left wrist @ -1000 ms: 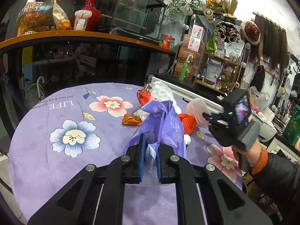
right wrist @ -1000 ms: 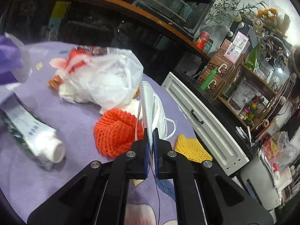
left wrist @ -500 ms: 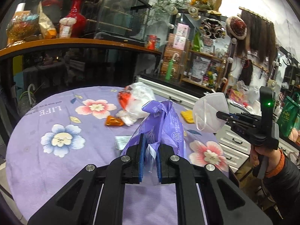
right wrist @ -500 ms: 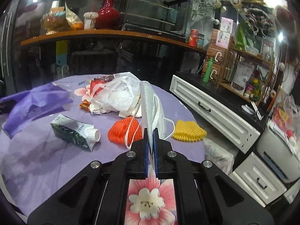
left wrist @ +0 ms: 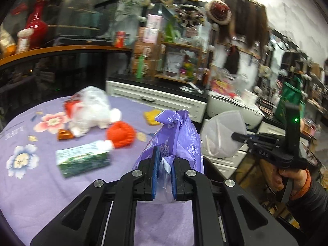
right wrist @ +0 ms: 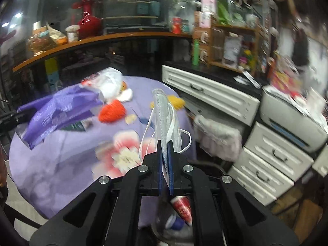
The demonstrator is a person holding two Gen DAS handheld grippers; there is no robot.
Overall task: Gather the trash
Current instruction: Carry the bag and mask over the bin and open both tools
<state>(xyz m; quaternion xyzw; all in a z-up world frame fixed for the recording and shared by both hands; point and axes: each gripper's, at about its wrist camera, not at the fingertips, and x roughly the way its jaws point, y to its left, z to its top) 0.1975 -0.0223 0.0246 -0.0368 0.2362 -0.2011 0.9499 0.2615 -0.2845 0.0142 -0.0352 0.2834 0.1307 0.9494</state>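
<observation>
Since the earlier frames, both grippers have been carried sideways toward the right edge of the table, and the white face mask has been brought off the tabletop and out past that edge.

Going left to right in the left wrist view, one green-and-white carton is seen lying on its side at centre left on the purple floral cloth. Above it, one small orange wrapper and one white plastic bag with red print are found, the bag crumpled and translucent. One orange-red foam net lies just right of the carton's cap, and one yellow net lies further back near the table's far edge. At lower centre, the left gripper is clamped on one purple plastic bag, which is crinkled, printed with white text and standing up from the blue pads. At centre right, the mask is seen as a pale folded cup with white ear loops, pinched at its edge by the right gripper, which is held by a hand at lower right.

In the right wrist view, the purple bag hangs at centre left, and the mask stands edge-on at the centre, squeezed between the right gripper's closed pads. Below those pads, a container with a red cup inside is glimpsed, blurred.
</observation>
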